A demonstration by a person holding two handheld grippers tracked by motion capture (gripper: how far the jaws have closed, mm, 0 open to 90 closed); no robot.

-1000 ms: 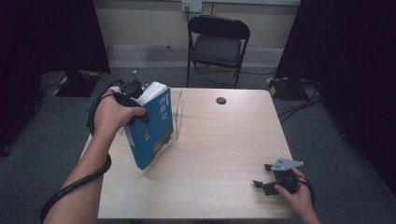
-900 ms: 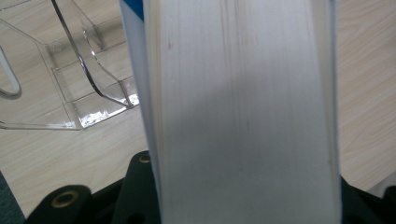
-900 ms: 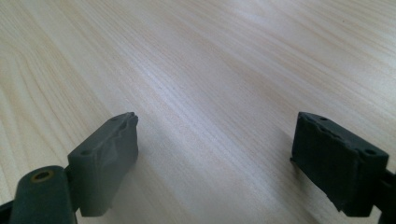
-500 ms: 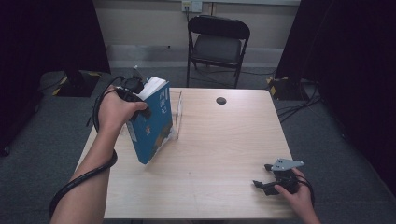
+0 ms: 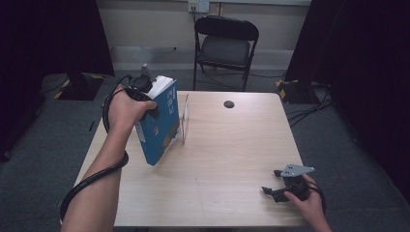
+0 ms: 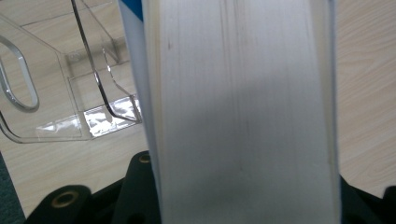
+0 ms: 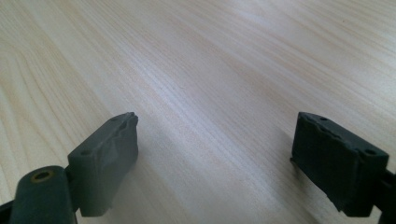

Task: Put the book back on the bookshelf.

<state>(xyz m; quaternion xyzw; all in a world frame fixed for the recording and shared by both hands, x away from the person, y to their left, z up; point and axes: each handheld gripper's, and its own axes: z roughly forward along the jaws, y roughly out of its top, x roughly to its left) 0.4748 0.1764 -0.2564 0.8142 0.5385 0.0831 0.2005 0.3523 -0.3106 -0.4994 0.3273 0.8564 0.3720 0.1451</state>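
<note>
A thick blue book (image 5: 162,128) hangs tilted over the table's left side, with my left gripper (image 5: 151,102) shut on its upper end. In the left gripper view the book's pale page edge (image 6: 243,93) runs between the black jaws. A clear acrylic stand (image 5: 185,116) is right beside the book, and its base and dividers (image 6: 60,93) show to the left of it. My right gripper (image 5: 276,182) rests at the table's front right corner. Its jaws stand open over bare wood (image 7: 215,158) with nothing between them.
The light wooden table (image 5: 227,154) has a small black round disc (image 5: 228,104) near its far edge. A black folding chair (image 5: 225,46) stands behind the table. Cables lie on the grey floor at both sides.
The left hand has lifted the book slightly and brought it a little closer to the clear stand. The right gripper has stayed put.
</note>
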